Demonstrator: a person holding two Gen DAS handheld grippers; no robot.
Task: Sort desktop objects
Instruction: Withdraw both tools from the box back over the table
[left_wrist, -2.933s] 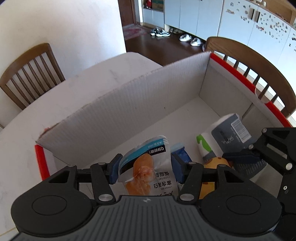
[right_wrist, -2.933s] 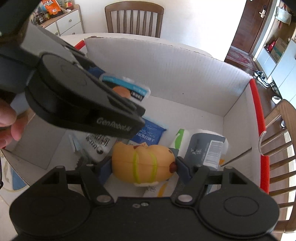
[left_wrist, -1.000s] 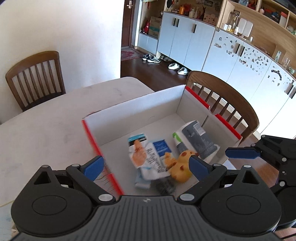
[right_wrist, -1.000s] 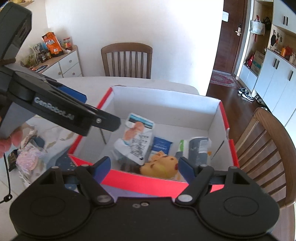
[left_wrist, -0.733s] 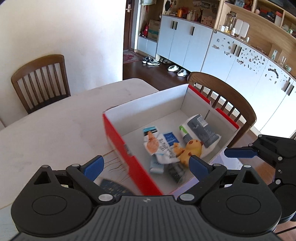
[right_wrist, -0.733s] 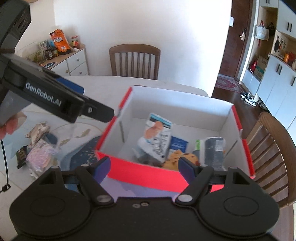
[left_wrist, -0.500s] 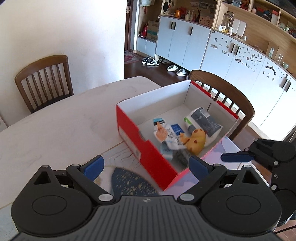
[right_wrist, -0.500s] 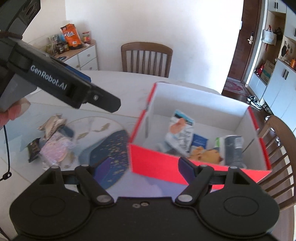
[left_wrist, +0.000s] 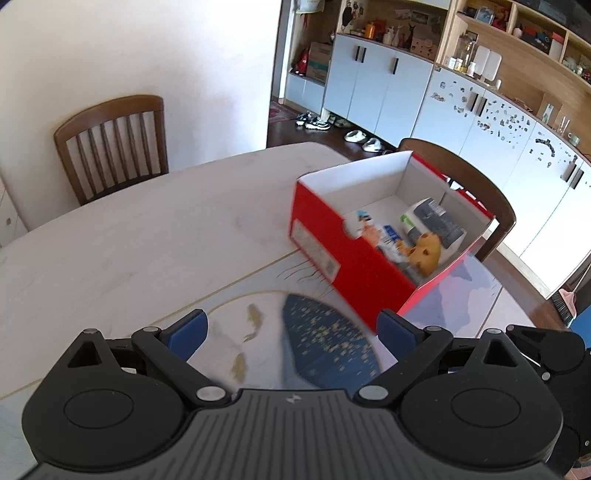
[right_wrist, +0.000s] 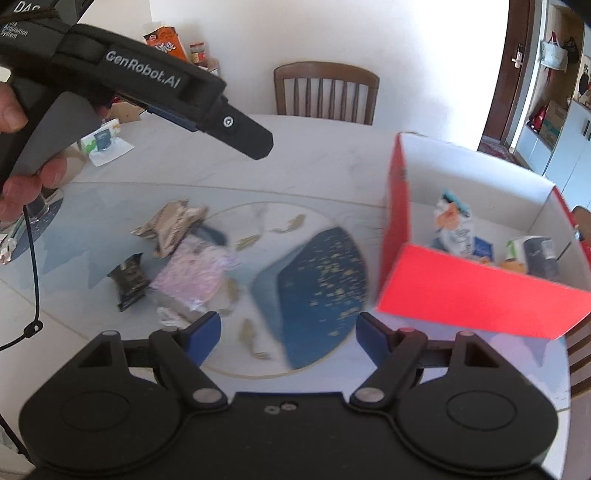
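Note:
A red cardboard box (left_wrist: 332, 254) (right_wrist: 476, 291) stands on the right side of the table. Inside it lie a white snack packet (right_wrist: 452, 221), a grey wipes pack (left_wrist: 432, 218) and a yellow toy (left_wrist: 426, 251). Loose on the mat at the left lie a tan packet (right_wrist: 170, 221), a pink packet (right_wrist: 195, 277) and a small black packet (right_wrist: 129, 277). My left gripper (left_wrist: 291, 332) is open and empty, above the mat and left of the box. My right gripper (right_wrist: 288, 332) is open and empty too, over the blue mat pattern.
The round table carries a mat with a blue fan pattern (right_wrist: 314, 288). A tissue pack (right_wrist: 101, 138) lies at the far left. Wooden chairs (left_wrist: 110, 144) (right_wrist: 327, 92) stand around the table. A hand (right_wrist: 22, 181) holds the left gripper's handle high in the right wrist view.
Both grippers let go of the snack packet and the yellow toy in the box, opened, then pulled back and swung left. The box now sits off to the right.

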